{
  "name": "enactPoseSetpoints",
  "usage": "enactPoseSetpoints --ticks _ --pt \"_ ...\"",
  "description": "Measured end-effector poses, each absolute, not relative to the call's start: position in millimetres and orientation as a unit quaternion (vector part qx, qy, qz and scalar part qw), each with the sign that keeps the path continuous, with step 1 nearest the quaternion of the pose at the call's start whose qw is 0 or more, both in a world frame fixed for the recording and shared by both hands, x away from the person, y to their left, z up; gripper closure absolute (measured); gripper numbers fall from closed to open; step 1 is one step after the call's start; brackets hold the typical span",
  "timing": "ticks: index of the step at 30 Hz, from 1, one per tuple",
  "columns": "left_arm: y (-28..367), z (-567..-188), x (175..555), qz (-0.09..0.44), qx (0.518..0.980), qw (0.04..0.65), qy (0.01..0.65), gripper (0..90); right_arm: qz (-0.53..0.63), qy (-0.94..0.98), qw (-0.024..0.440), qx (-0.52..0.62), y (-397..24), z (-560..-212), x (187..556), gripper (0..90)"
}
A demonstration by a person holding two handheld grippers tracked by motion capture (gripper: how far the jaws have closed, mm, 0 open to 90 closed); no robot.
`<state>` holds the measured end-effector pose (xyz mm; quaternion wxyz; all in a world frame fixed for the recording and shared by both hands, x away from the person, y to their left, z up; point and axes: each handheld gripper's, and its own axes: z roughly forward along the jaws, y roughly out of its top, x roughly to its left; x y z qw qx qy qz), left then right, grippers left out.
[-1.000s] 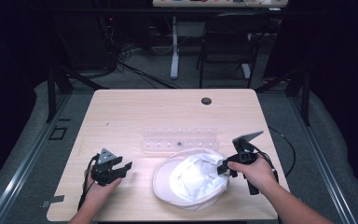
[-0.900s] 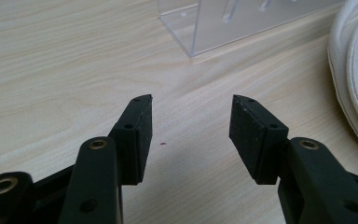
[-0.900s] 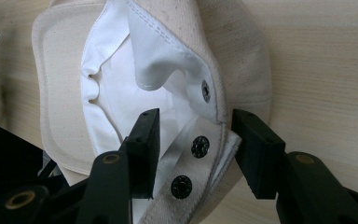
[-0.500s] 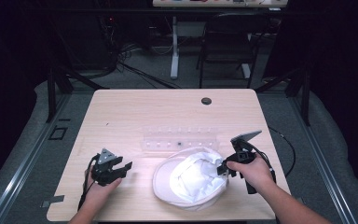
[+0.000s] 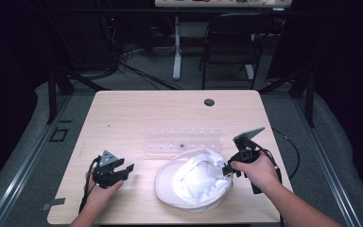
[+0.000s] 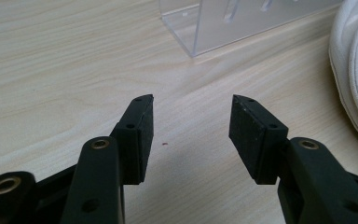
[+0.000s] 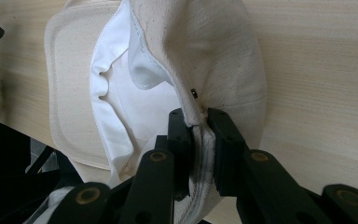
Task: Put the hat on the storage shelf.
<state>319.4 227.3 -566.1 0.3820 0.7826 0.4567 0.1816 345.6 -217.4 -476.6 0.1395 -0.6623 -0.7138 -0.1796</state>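
A white cloth hat [image 5: 194, 182] lies upside down on the wooden table [image 5: 170, 113], its lining facing up. My right gripper [image 5: 227, 169] is at the hat's right edge; its jaws have just been closing and are now shut on the hat's rim [image 7: 196, 122], pinching the cream fabric between the pads. My left gripper [image 5: 123, 171] rests on the table to the left of the hat, jaws open [image 6: 191, 126] with bare wood between them. The hat's edge [image 6: 354, 70] shows at the right of the left gripper view.
A clear plastic rack [image 5: 182, 141] lies just behind the hat, its corner [image 6: 223, 23] ahead of the left gripper. A dark round grommet [image 5: 209, 102] sits near the table's far edge. Chairs and cables stand beyond the table.
The right gripper's jaws have come together on the hat's right rim, and the hat's right side is slightly gathered. The left hand has stayed put.
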Motion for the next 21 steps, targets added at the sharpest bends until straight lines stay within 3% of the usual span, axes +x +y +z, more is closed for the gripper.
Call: enactPoseSetpoints --ticks 21 --pt "227.2 -565.9 319.5 0.180 0.787 0.378 0.454 50.9 -0.154 -0.723 0.093 -0.667 -210.3 -441.3 346.6 80.2"
